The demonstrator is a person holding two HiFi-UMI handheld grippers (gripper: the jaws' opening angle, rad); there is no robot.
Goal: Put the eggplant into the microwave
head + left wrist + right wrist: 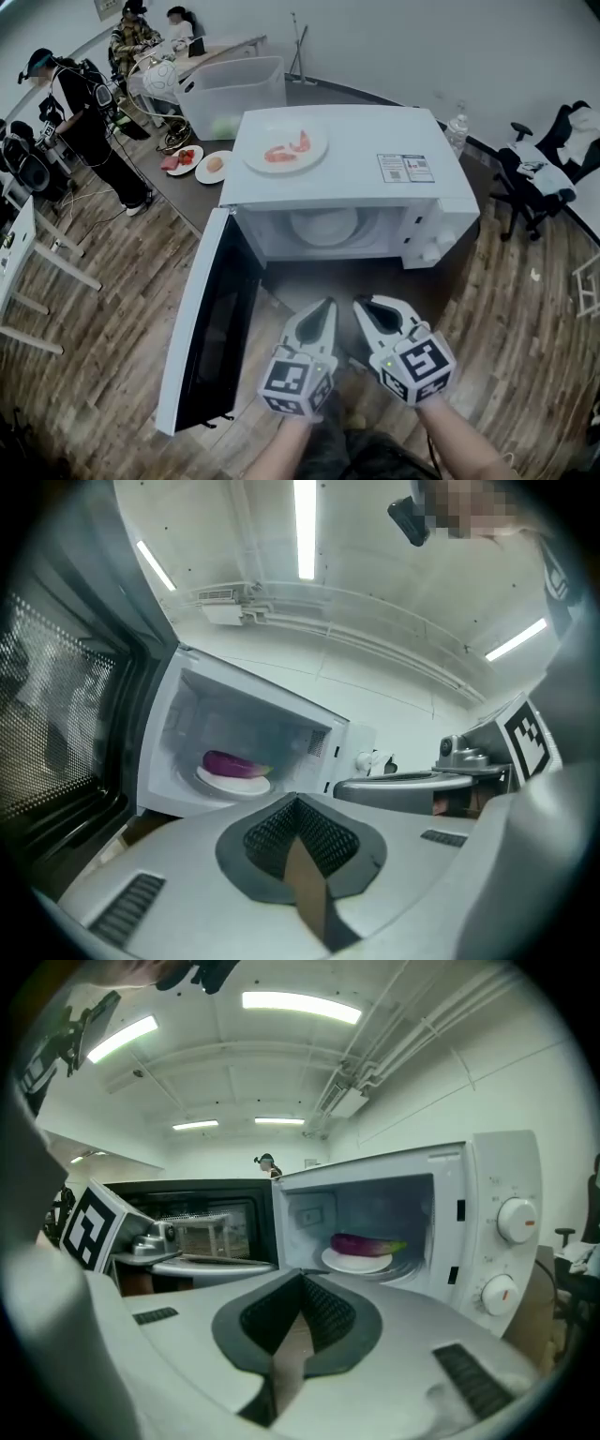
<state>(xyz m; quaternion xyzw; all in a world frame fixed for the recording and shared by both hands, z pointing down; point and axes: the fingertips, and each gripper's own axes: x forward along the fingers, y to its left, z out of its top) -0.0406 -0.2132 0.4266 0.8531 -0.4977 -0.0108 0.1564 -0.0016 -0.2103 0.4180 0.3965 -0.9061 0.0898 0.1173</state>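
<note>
Eggplant (pixel 232 763) in microwave (pixel 347 178), door (pixel 202 323) open.
The eggplant is seen lying on a white plate (pixel 230 780) inside the cavity. The left gripper (pixel 323 309) and right gripper (pixel 367 307) are placed side by side just in front of the opening, clear of it. Both pairs of jaws are closed tip to tip, and nothing is gripped between them. The door is swung out to the left. A second plate (pixel 286 150) with pink food is set on the microwave's top.

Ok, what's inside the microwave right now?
Inside the microwave, a purple eggplant lies on a white plate. Whatever is under the plate is covered, and the eggplant hides the plate's middle.
</note>
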